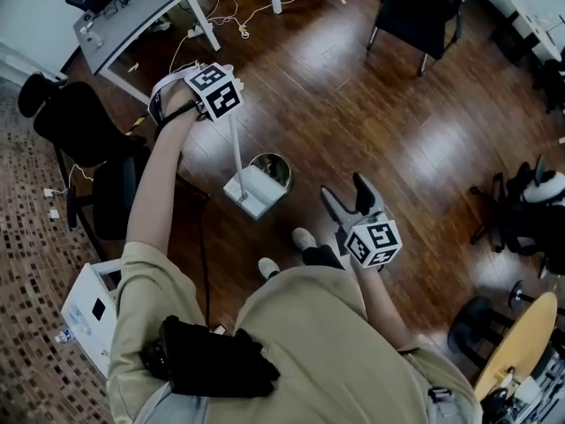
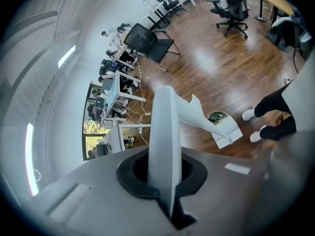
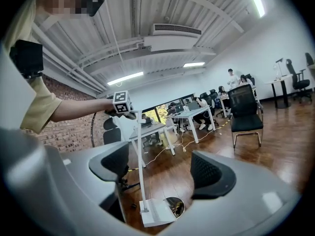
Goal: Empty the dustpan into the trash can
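A white dustpan (image 1: 250, 193) on a long white handle (image 1: 236, 153) hangs by a small round trash can (image 1: 275, 170), and its pan overlaps the can's near rim. My left gripper (image 1: 228, 113) is shut on the top of the handle (image 2: 162, 141). From there the handle runs down to the pan (image 2: 228, 132) beside the can (image 2: 216, 117). My right gripper (image 1: 347, 197) is open and holds nothing, to the right of the can. In the right gripper view the right gripper (image 3: 165, 173) frames the pan (image 3: 157, 211) and can (image 3: 176, 206) between its jaws.
A grey desk (image 1: 132, 20) stands at the upper left with a black chair (image 1: 79, 122) below it. Another black chair (image 1: 424, 7) stands at the top, and office chairs (image 1: 530, 210) are at the right. A white box (image 1: 88, 312) and the person's shoes (image 1: 305, 237) are close by.
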`<state>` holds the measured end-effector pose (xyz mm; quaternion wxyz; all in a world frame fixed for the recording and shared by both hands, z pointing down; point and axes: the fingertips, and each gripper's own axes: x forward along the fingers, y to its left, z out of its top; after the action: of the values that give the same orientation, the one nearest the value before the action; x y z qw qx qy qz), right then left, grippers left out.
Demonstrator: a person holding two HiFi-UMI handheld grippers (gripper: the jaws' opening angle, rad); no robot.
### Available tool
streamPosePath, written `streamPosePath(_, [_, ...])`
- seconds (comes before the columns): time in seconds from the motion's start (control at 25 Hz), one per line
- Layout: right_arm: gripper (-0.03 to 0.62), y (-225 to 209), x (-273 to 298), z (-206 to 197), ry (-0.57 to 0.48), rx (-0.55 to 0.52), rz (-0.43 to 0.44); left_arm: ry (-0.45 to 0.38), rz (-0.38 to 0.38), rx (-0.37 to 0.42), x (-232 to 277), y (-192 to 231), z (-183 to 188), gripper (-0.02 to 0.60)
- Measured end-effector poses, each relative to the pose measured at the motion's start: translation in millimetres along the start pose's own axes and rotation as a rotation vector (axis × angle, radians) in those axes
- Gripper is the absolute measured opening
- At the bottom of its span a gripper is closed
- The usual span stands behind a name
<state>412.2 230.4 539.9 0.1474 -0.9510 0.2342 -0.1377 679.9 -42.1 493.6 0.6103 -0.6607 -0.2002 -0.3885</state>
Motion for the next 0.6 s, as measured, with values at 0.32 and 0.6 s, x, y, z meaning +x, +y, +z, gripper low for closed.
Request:
streamPosePath(0.32, [0.382,55.0,16.7,-15.2,0.035,-0.013,0.106,-0.117,-0.264,-0.254,-84.2,-99.7,-134.5,0.0])
streamPosePath(0.6, [0.38,129.0,48.0,-17.9,0.069,-0.073,0.266,-0.153,-0.358,-0.508,-142.8,-171.8,-234.5,0.0])
